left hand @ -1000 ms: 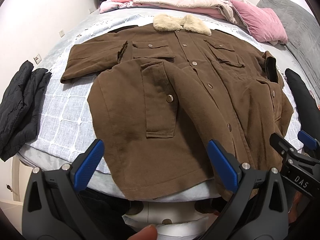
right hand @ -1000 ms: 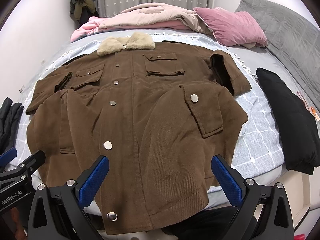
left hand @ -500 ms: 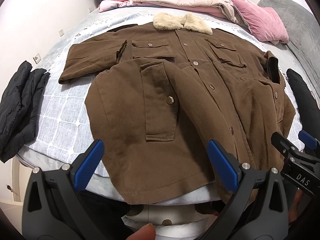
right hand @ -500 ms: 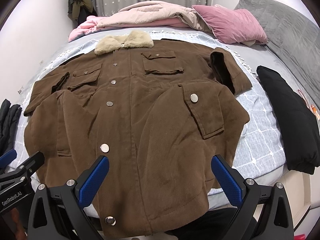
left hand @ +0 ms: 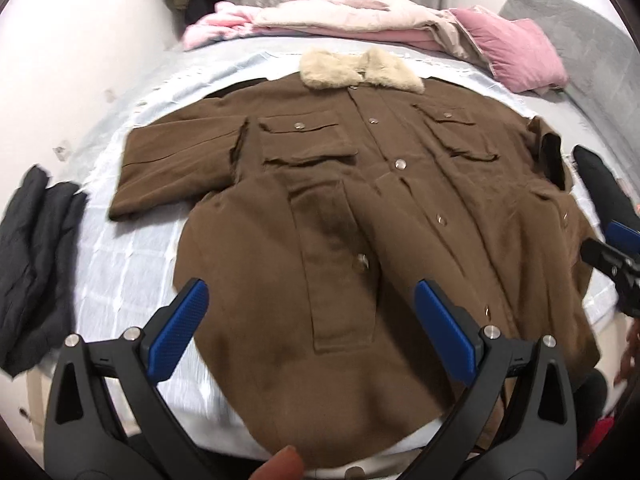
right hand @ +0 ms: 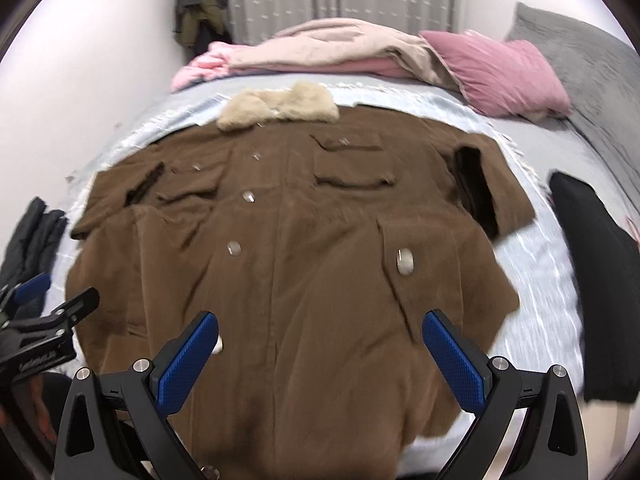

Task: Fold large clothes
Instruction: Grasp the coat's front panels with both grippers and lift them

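A large brown coat (left hand: 360,208) (right hand: 304,240) with a beige fur collar (left hand: 360,70) (right hand: 278,106) lies spread front-up on the bed, both sleeves folded in beside the chest pockets. Its hem hangs over the bed's near edge. My left gripper (left hand: 312,320) hovers open above the coat's lower left part, blue pads wide apart, nothing between them. My right gripper (right hand: 320,352) is open too, over the lower right front of the coat. Each gripper shows at the edge of the other's view.
A dark grey garment (left hand: 32,264) lies on the bed's left side, a black folded garment (right hand: 596,280) on the right. Pink bedding (left hand: 340,16) and a pink pillow (right hand: 500,72) are piled at the far end. A fingertip (left hand: 280,466) shows at the bottom.
Both grippers have lifted and moved forward over the coat; the view now sits closer to the coat and higher above the hem. Both stayed open. The coat has not moved.
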Demonstrator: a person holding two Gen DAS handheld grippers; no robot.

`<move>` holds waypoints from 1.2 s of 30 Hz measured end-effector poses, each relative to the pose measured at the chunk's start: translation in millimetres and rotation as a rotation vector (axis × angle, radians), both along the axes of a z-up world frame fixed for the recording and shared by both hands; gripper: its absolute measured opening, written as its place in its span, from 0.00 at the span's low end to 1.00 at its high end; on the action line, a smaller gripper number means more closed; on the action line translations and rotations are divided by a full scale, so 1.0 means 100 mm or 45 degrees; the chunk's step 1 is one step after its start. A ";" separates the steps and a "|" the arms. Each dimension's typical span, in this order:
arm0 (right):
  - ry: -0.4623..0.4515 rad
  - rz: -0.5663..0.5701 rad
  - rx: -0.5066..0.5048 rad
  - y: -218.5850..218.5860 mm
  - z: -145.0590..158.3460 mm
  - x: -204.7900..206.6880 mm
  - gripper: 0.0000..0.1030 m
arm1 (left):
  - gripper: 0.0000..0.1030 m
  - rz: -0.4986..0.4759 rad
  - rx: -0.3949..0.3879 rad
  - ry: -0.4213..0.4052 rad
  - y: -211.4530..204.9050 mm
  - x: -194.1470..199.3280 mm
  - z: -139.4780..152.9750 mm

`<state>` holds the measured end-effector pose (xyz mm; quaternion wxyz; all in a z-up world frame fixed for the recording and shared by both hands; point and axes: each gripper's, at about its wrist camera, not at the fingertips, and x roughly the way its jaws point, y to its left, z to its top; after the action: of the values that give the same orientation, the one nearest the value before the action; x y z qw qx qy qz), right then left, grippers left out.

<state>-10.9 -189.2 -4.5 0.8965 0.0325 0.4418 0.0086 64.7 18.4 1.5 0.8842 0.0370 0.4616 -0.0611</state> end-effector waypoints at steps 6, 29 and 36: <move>0.023 0.180 0.003 -0.36 0.21 0.65 1.00 | 0.99 -0.139 0.170 -0.106 0.17 0.72 0.20; 0.249 0.235 -0.098 -1.72 -0.79 4.29 0.95 | 0.95 -0.347 -0.032 0.238 0.66 4.15 -0.98; 0.331 0.167 0.044 -2.01 -1.27 4.58 0.96 | 0.94 -0.418 -0.126 0.311 0.53 3.96 -1.18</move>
<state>447.5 -389.7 -131.4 0.8286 0.0199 0.5549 0.0706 460.4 71.0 -116.1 0.8006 0.0605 0.5496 -0.2309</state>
